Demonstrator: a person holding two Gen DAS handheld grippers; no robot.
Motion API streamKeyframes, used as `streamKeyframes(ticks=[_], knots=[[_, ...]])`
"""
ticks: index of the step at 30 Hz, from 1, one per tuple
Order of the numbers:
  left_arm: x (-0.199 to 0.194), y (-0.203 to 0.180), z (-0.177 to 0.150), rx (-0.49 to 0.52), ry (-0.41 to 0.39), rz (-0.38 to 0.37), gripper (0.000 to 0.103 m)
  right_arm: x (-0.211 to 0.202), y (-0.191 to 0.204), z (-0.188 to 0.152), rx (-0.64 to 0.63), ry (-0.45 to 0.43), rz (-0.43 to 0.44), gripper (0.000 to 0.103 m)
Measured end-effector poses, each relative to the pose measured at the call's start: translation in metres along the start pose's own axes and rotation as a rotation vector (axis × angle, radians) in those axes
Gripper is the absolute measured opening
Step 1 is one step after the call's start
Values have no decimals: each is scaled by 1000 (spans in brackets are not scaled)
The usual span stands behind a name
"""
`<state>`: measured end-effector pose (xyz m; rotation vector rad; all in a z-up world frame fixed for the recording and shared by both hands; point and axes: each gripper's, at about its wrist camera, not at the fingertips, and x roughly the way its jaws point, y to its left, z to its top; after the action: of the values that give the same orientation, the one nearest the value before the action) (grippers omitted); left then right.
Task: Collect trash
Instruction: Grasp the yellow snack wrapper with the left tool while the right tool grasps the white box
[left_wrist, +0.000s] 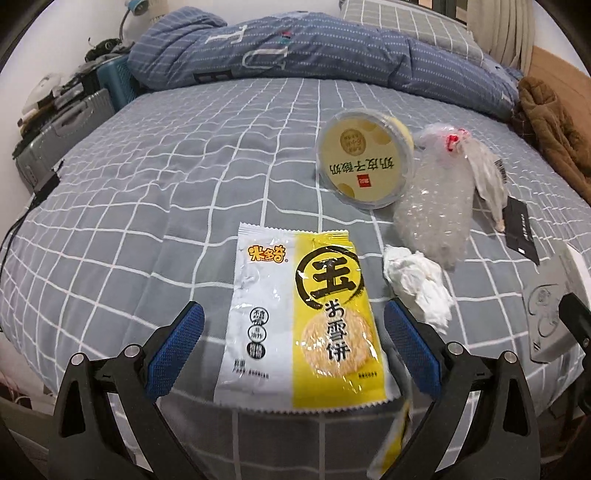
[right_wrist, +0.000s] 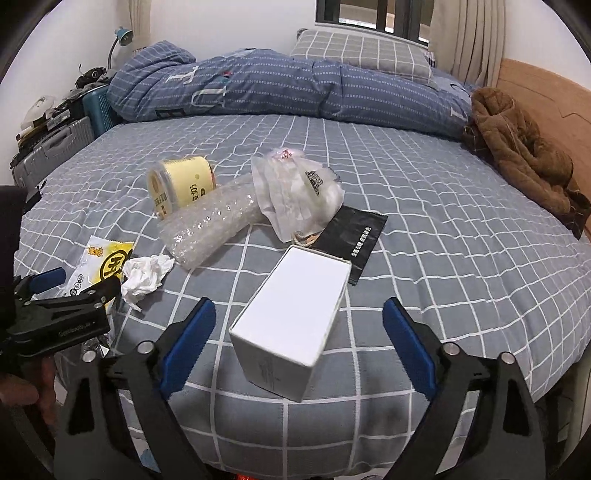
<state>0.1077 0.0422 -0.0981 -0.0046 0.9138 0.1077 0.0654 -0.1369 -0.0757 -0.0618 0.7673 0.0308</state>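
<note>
A yellow-and-white snack wrapper (left_wrist: 301, 317) lies flat on the bed between the open fingers of my left gripper (left_wrist: 293, 317); it also shows in the right wrist view (right_wrist: 98, 267). A crumpled tissue (left_wrist: 417, 286) lies just right of it. A yellow yogurt cup (left_wrist: 364, 160) lies on its side beside a bubble-wrap roll (left_wrist: 434, 216) and a crumpled plastic bag (right_wrist: 299, 192). A white box (right_wrist: 291, 321) sits between the open fingers of my right gripper (right_wrist: 299, 321). A black sachet (right_wrist: 351, 236) lies behind the box.
The bed (right_wrist: 461, 229) has a grey checked sheet. A blue duvet (right_wrist: 258, 88) and pillow (right_wrist: 362, 51) are at the back, a brown garment (right_wrist: 517, 147) at the right by the wooden headboard. Suitcases (right_wrist: 48, 147) and clutter stand at the left.
</note>
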Motion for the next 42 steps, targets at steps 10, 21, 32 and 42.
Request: streamKeyframes(ticks=[10,21,32,42], knots=[[18,-1,4,13,15,2,80,10,-1,-2,10,31,10,73],[20,2,1,16,9,13,52,19,0,-6,4,61,26,51],[11,7,6,1,2,-5,43,15,-2,-3,1,53,25,42],[-8,6,7,-8,-8,-31,43,1,-2,0,-5,47,45,37]])
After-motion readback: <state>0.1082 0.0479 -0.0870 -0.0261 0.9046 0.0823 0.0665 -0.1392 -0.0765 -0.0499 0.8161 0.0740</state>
